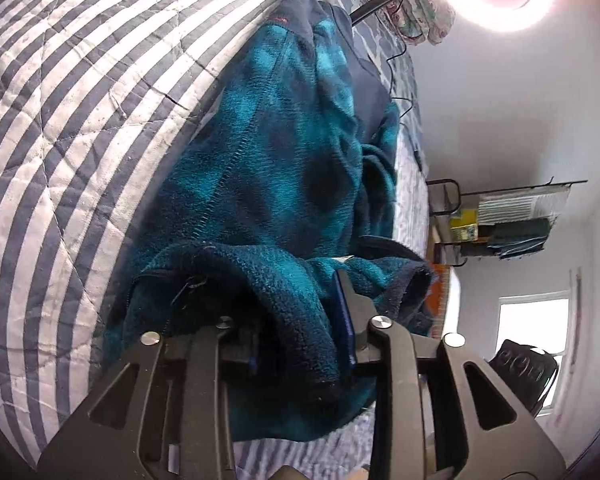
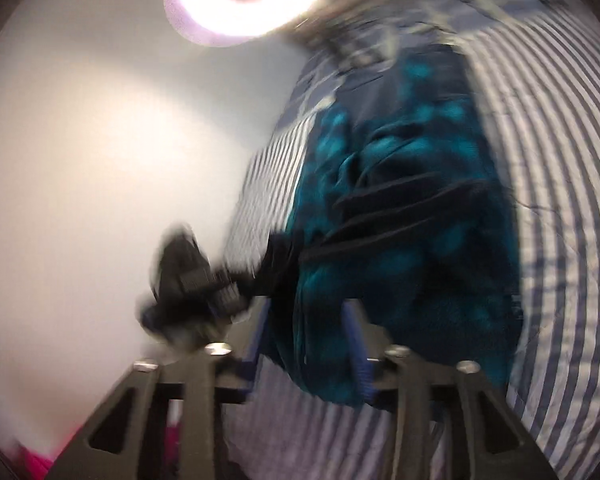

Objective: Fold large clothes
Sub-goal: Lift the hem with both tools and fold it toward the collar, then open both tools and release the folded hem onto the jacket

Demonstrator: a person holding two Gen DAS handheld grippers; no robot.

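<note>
Teal-and-navy fleece garment (image 1: 284, 168), plaid, lying lengthwise on the striped quilt (image 1: 60, 120) of the bed, near hem lifted off it. Gripped at 2 places: left tongs (image 1: 300, 332) clenched on a thick rolled fold of the dark hem, right tongs (image 2: 308, 340) clenched on a thinner bunch of the same edge.

Likely trouble, judged from here: unequal bites. Plush pile on the left fold could creep out of the grip if pulled hard; thin bunch on the right could slip free first, leaving the fold skewed. Loose sleeve near the garment's middle could drag and end up bunched inside the fold. Black cable (image 1: 400, 52) lying beside the garment's far end could snag if cloth is swept over it.

Left view: sharp, showing seams, collar end, cable, and a metal rack (image 1: 508, 216) beyond the bed. Right view: blurred by motion, yet showing the left gripper's body (image 2: 192, 280) beside the garment, plus something pink (image 2: 40, 460) at the lower edge, unidentifiable.
</note>
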